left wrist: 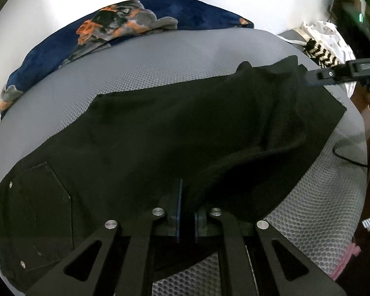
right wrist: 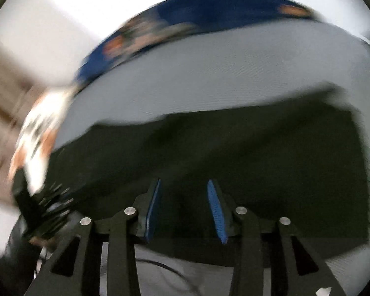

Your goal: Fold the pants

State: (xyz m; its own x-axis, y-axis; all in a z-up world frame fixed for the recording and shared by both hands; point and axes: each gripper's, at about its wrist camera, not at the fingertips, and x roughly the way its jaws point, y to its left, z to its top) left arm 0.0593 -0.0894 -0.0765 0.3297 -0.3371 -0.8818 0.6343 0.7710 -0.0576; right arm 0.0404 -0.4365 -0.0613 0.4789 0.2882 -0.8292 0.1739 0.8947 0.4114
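The black pants (left wrist: 160, 135) lie spread across the grey mesh mattress (left wrist: 160, 59); the left gripper (left wrist: 186, 212) pinches a raised fold of them; the right gripper (right wrist: 183, 209) hangs partly open over the cloth, holding nothing.

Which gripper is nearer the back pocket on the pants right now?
Left. The left gripper pinches the black pants beside the back pocket; the right gripper is at the far end.

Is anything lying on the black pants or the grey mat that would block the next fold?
Nothing visible does. The pants lie alone on the grey mat; the blue blanket sits past the mat's far edge. The left gripper already pinches the fabric's near edge.
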